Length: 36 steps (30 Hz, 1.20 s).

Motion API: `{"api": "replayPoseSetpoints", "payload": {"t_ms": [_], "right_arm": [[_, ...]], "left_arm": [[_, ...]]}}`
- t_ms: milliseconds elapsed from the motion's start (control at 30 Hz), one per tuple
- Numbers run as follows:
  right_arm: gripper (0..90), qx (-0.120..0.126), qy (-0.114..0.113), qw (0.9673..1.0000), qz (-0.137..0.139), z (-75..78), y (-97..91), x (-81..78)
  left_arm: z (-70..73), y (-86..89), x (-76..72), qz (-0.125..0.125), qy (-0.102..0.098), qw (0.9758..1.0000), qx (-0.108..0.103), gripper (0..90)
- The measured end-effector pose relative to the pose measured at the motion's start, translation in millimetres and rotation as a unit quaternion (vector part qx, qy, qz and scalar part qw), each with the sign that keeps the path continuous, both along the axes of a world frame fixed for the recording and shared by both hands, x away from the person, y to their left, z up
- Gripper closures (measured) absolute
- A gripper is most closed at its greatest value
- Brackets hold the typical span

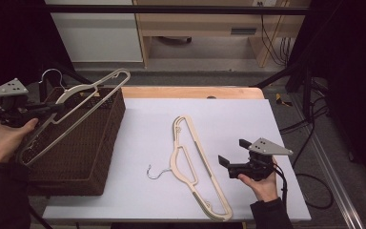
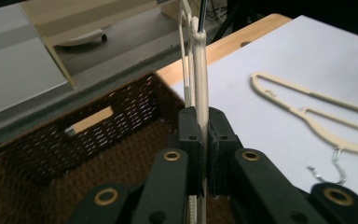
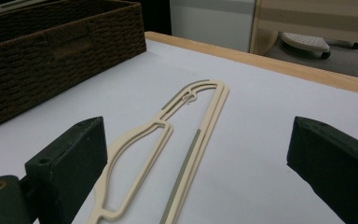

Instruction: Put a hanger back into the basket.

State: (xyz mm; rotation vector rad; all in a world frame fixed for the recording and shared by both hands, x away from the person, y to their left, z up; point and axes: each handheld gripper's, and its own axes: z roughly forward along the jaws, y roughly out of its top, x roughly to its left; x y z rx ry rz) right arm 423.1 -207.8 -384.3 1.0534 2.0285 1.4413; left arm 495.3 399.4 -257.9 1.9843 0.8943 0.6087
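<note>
While the left gripper (image 1: 52,109) carries one cream hanger (image 1: 76,112) over the brown woven basket (image 1: 83,162), its jaws are pressed together on the hanger's flat bar, which in the left gripper view stands edge-on and upright between the pads. That hanger hangs tilted above the basket's open top, its metal hook (image 1: 52,76) toward the far rim; whether its lower end touches the basket cannot be told.

Judged by its thin, open frame, the hanger is light and stiff plastic, likely smooth and prone to pivot in a narrow pinch. The grip sits on one side of the frame rather than at its middle, so the long end may swing. A hold nearer the neck would steady it.

The second hanger (image 1: 193,164) lies flat on the white table cover (image 1: 248,119), well apart from the basket, with its hook (image 1: 156,172) pointing toward the basket side. The right gripper (image 1: 226,167) rests just beside it, jaws spread wide and holding nothing; in the right gripper view the hanger's long bar (image 3: 191,154) runs between the two jaws but farther off. Being flat on the cover, it offers little edge; the raised neck is the probable pickup point.
</note>
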Motion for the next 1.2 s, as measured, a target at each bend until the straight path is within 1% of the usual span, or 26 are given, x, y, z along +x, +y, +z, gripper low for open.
{"api": "replayPoseSetpoints", "payload": {"t_ms": [33,67,100,133,167,200,233,333,433,467,500,633,667,700,733,800,833,867,900,933,967,1000,1100,1133,1167,1200], "right_arm": [[5.2,0.0,-0.001,1.0,0.001,0.1,0.1,-0.2],[5.2,0.0,-0.001,1.0,0.001,0.1,0.1,-0.2],[5.1,0.0,-0.001,1.0,0.002,0.2,0.5,-0.2],[5.1,0.0,-0.001,1.0,0.002,0.2,0.5,-0.2],[5.0,0.0,0.0,1.0,0.002,0.1,0.6,0.0],[5.0,-0.001,0.0,1.0,0.002,-0.1,0.6,0.2],[5.0,-0.001,0.0,1.0,0.002,-0.2,0.5,0.4],[5.0,-0.002,0.0,1.0,0.0,-0.7,0.5,0.8],[5.0,-0.002,0.0,1.0,0.001,-0.7,0.4,0.6],[5.0,-0.002,0.001,1.0,0.001,-0.7,0.4,0.7],[5.0,-0.002,0.002,1.0,0.0,-0.8,0.5,0.6],[5.0,-0.004,0.001,1.0,0.003,-1.5,1.1,1.0],[5.0,-0.004,0.001,1.0,0.003,-1.5,1.1,1.0],[5.0,-0.004,0.003,1.0,0.004,-1.4,1.8,0.8],[5.0,-0.005,0.003,1.0,0.006,-1.6,1.7,0.8],[5.0,-0.005,0.002,1.0,0.005,-2.0,2.0,1.2],[4.9,-0.005,0.003,1.0,0.003,-2.3,3.0,1.2],[5.0,-0.006,0.003,1.0,0.003,-2.4,3.2,1.2],[5.0,-0.006,0.003,1.0,0.003,-2.5,3.3,1.2],[5.0,-0.006,0.003,1.0,0.003,-2.5,3.3,1.2],[5.0,-0.006,0.003,1.0,0.003,-2.6,3.4,1.3],[5.0,-0.006,0.005,1.0,0.004,-2.8,3.3,1.4],[5.0,-0.008,0.005,0.9999,0.007,-3.5,3.5,1.8],[5.0,-0.008,0.005,0.9999,0.007,-3.5,3.5,1.8],[5.0,-0.009,0.004,0.9999,0.008,-3.3,4.0,1.7],[5.0,-0.008,0.005,0.9999,0.008,-3.0,4.0,1.3]], "left_arm": [[-4.7,9.1,2.8,0.009,0.006,0.9999,0.009,86.4],[-4.7,9.1,2.8,0.009,0.006,0.9999,0.009,86.3],[-8.7,13.7,4.5,0.016,0.01,0.9998,0.004,86.4],[-10.7,17.2,5.4,0.017,0.013,0.9998,0.006,86.4],[-16.9,24.5,7.4,0.021,0.019,0.9996,0.0,86.3],[-19.8,27.5,7.9,0.021,0.022,0.9995,0.0,86.3],[-23.0,29.4,8.5,0.023,0.023,0.9995,-0.004,86.3],[-30.8,34.0,9.5,0.025,0.031,0.9992,0.002,86.3],[-37.5,37.4,8.9,0.023,0.039,0.999,0.001,86.3],[-37.5,37.4,8.9,0.023,0.039,0.999,0.001,86.3],[-41.8,39.4,7.7,0.022,0.043,0.9988,0.0,86.4],[-53.6,45.8,5.0,0.027,0.053,0.9981,-0.014,86.3],[-53.6,45.8,5.0,0.027,0.053,0.9981,-0.014,86.3],[-60.4,48.2,4.3,0.03,0.059,0.9976,-0.024,86.3],[-60.4,48.2,4.3,0.03,0.059,0.9976,-0.024,86.3],[-67.8,50.1,3.2,0.03,0.063,0.9972,-0.029,86.3],[-75.0,51.2,2.8,0.033,0.075,0.9964,-0.022,86.4],[-78.7,51.4,3.2,0.035,0.082,0.9959,-0.012,86.4],[-78.7,51.4,3.2,0.035,0.082,0.9959,-0.012,86.4],[-82.1,51.1,3.5,0.036,0.085,0.9957,-0.01,86.4],[-84.1,50.9,3.4,0.036,0.087,0.9954,-0.015,86.4],[-87.6,48.7,4.9,0.036,0.09,0.9952,-0.013,86.3],[-96.9,41.9,9.4,0.043,0.104,0.9936,0.003,86.3],[-96.9,41.9,9.4,0.043,0.104,0.9936,0.003,86.3],[-105.4,37.1,13.5,0.051,0.113,0.9922,0.011,86.2],[-105.4,37.1,13.5,0.051,0.113,0.9922,0.011,86.1]]}}
